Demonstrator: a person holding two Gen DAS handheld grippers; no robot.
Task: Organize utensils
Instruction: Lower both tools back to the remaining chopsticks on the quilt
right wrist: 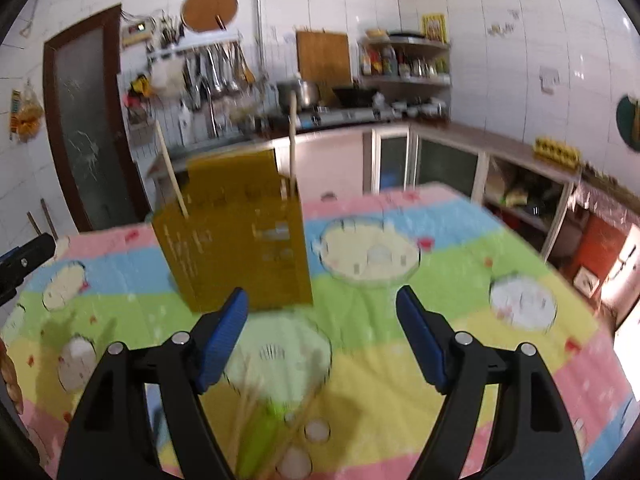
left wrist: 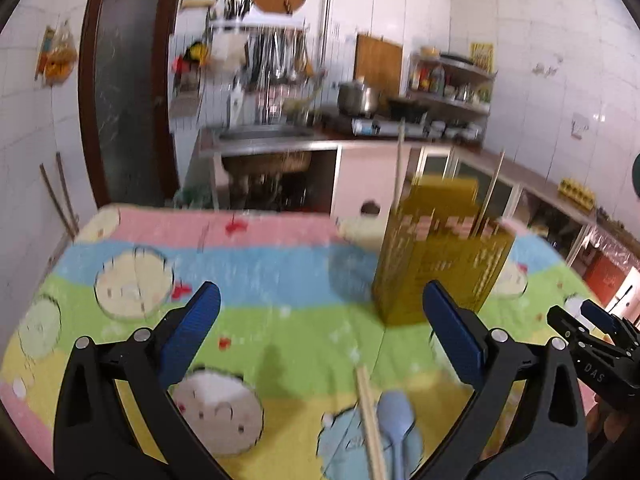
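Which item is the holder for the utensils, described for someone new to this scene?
Find the table under the pastel striped cartoon tablecloth. On it stands an upright mustard-yellow rectangular box, open-topped, with pale wooden chopsticks poking out. It is the only tall thing there; the other utensils lie flat.

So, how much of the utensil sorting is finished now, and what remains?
Done: two chopsticks already stand in the yellow box. In hand: nothing; the left gripper and the right gripper are both open and empty. Left: a blue spoon and a chopstick lie on the tablecloth, and a green utensil with more chopsticks, blurred, lies below the right gripper.
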